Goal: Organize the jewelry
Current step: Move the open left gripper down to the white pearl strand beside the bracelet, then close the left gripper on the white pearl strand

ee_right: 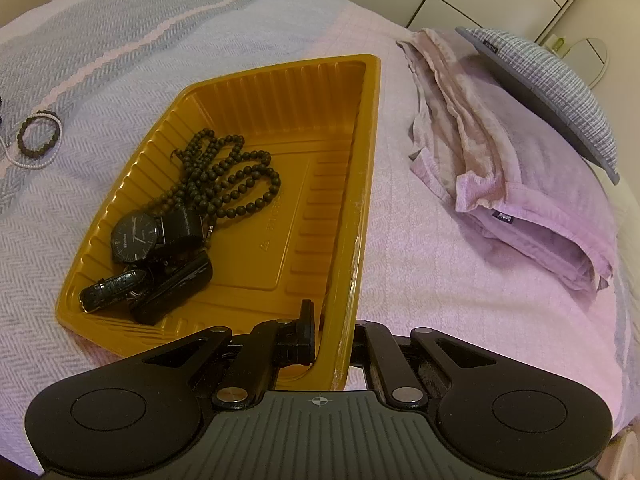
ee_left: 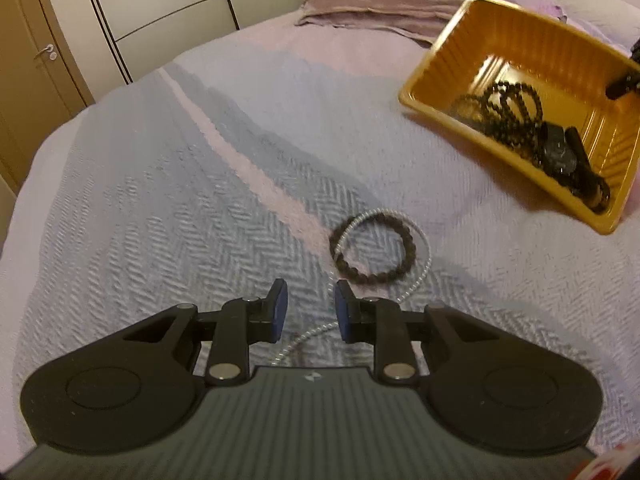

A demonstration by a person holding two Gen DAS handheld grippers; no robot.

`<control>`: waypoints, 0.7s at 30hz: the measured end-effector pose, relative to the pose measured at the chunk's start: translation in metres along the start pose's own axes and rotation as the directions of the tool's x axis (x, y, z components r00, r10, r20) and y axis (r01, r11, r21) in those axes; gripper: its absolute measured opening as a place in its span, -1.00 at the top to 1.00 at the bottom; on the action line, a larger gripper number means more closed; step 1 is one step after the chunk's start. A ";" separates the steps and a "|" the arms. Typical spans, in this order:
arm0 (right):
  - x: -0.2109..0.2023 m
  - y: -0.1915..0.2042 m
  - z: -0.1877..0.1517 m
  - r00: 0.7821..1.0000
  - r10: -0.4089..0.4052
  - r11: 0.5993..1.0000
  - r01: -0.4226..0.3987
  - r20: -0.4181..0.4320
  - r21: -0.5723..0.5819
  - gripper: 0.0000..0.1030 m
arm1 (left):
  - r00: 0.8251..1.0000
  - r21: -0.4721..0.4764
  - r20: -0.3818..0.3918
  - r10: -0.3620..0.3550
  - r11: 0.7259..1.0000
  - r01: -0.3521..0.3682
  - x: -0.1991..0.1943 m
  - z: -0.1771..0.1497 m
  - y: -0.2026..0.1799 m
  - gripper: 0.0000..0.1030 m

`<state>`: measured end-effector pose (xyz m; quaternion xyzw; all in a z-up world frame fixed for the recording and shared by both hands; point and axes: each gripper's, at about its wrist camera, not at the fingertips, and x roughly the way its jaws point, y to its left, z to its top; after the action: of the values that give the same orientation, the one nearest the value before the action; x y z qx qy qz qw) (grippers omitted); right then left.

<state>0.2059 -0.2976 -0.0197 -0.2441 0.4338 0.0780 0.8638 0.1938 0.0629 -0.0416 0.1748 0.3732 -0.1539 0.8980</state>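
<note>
Grippers are working over a bed covered in a pale herringbone bedspread (ee_left: pixel 140 208). Nearest in the left wrist view, the left gripper (ee_left: pixel 308 308) is hovering with its blue-padded fingers (ee_left: pixel 280 304) spread apart and holding nothing. A thin silver chain (ee_left: pixel 420 268) is running on the cover between and beneath those fingers, then looping just ahead of them. Lying inside that loop, overlapping the chain, is a dark beaded bracelet (ee_left: pixel 374 250). Farther off to the right, an amber plastic tray (ee_left: pixel 516 32) is sitting on the bed, tipped slightly, well apart from the bracelet.

Nearest in the right wrist view, the right gripper (ee_right: pixel 334 334) is clamping the near side wall of the tray (ee_right: pixel 360 200), one finger (ee_right: pixel 306 328) inside and the other outside, hidden behind the wall. Inside the tray, near its left end, a black wristwatch (ee_right: pixel 134 238) is lying against a small dark case (ee_right: pixel 172 292) and a black strap (ee_right: pixel 110 290). A long string of dark beads (ee_right: pixel 228 176) is piling up just beyond them. Farther right, folded lilac fabric (ee_right: pixel 500 176) is resting on the bed beneath a grey checked cushion (ee_right: pixel 552 84). White wardrobe doors (ee_left: pixel 160 4) are standing behind.
</note>
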 end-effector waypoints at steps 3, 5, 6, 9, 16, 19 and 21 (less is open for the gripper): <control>0.000 0.000 0.000 1.000 0.000 1.000 0.000 -0.001 -0.001 0.91 | 1.000 -0.004 0.003 -0.015 1.000 0.015 0.007 0.000 -0.003 0.56; 0.000 0.000 0.000 1.000 0.000 1.000 0.000 -0.002 -0.001 0.91 | 1.000 -0.011 0.003 -0.022 1.000 0.022 0.011 0.002 -0.004 0.57; 0.000 0.000 0.000 1.000 0.000 1.000 0.000 -0.002 -0.001 0.91 | 1.000 -0.013 0.001 -0.024 1.000 0.024 0.013 0.003 -0.004 0.57; 0.000 -0.001 0.000 1.000 0.000 1.000 0.000 -0.003 0.000 0.91 | 1.000 -0.016 -0.006 -0.027 1.000 0.026 0.020 0.005 -0.004 0.61; 0.001 -0.001 0.000 1.000 0.001 1.000 -0.001 -0.004 0.001 0.91 | 0.998 -0.028 -0.048 -0.036 0.999 0.035 0.034 0.004 -0.006 0.96; 0.001 -0.001 0.000 1.000 0.000 1.000 0.000 -0.004 0.000 0.91 | 0.999 -0.051 -0.038 -0.031 0.998 0.029 0.029 0.006 -0.002 0.96; 0.001 -0.001 0.000 1.000 0.000 1.000 0.000 -0.004 -0.001 0.91 | 0.999 -0.055 -0.021 -0.036 0.998 0.034 0.021 0.010 0.001 0.97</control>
<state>0.2071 -0.2987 -0.0199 -0.2448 0.4353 0.0775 0.8629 0.2144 0.0569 -0.0498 0.1453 0.3901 -0.1574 0.8955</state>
